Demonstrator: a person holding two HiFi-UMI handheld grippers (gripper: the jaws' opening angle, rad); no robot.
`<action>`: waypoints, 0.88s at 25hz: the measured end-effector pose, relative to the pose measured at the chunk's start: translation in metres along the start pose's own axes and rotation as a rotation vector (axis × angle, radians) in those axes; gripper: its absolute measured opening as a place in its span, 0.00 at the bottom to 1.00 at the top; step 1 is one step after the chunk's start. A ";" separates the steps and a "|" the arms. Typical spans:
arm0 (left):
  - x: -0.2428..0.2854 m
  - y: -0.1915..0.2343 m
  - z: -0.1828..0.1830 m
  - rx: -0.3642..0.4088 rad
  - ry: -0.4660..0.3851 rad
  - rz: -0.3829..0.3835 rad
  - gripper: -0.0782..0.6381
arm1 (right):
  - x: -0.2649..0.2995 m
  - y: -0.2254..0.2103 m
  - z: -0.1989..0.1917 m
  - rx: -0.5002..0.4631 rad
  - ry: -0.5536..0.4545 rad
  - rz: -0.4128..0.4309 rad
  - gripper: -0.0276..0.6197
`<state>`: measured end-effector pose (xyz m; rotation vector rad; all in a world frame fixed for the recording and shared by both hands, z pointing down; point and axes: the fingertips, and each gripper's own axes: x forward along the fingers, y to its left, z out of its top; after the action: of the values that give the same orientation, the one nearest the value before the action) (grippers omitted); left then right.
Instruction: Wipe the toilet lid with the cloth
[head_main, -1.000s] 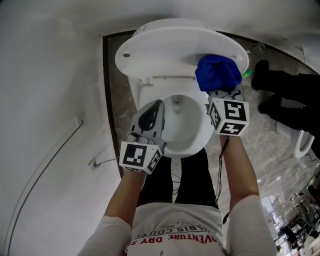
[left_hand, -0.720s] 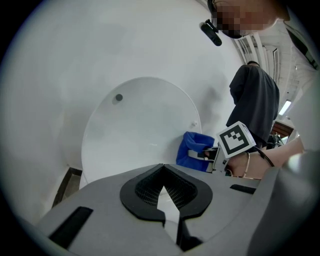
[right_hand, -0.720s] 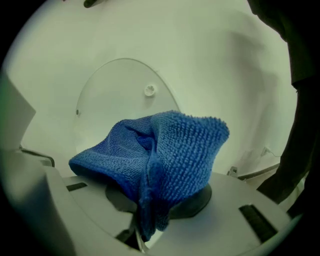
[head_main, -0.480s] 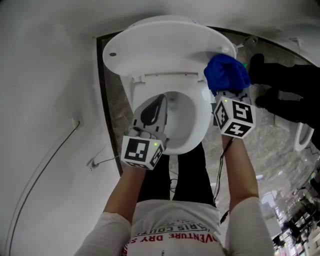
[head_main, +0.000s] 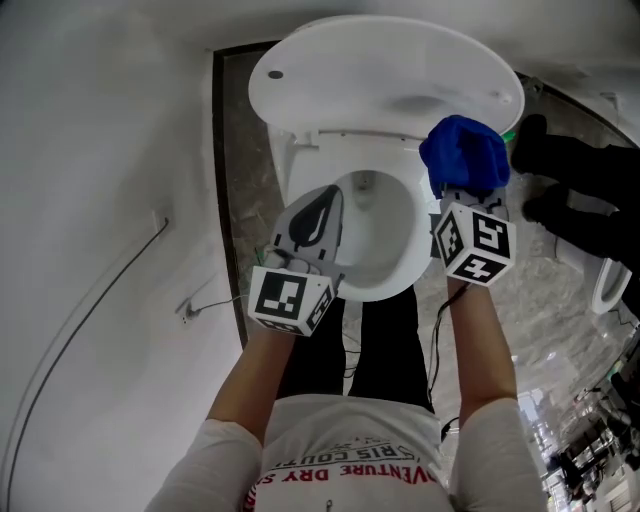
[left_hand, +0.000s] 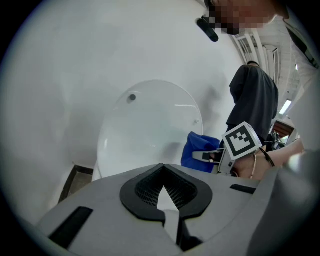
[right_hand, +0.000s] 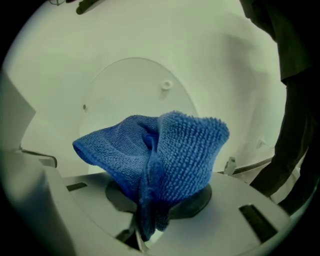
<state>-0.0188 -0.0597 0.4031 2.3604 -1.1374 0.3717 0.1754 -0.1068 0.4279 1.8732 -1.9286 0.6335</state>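
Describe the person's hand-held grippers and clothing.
Left hand-held gripper and right hand-held gripper: grey with black pads, each bearing a white cube with black square markers. A black cable hangs below the right one. White shirt, red lettering.

Red print on the person's white shirt (head_main: 345, 462), at 6 o'clock in the head view, reads upside down "VENTURE DRY"; the remaining letters are unclear.

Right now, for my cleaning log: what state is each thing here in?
toilet lid: raised, leaning back.
toilet bowl: uncovered.
cloth: bunched, by the toilet lid's right edge.
right gripper: shut on the cloth.
left gripper: shut, empty, over the toilet bowl.
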 end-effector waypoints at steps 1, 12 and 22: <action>-0.005 0.008 -0.002 -0.006 0.003 0.016 0.12 | 0.004 0.016 -0.003 -0.007 0.007 0.028 0.19; -0.056 0.087 -0.021 -0.082 -0.011 0.158 0.12 | 0.056 0.202 -0.047 -0.088 0.085 0.346 0.19; -0.081 0.137 -0.050 -0.137 0.003 0.232 0.12 | 0.098 0.258 -0.064 -0.180 0.069 0.413 0.19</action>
<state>-0.1783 -0.0532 0.4527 2.1153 -1.3947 0.3640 -0.0887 -0.1487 0.5207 1.3381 -2.2615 0.6072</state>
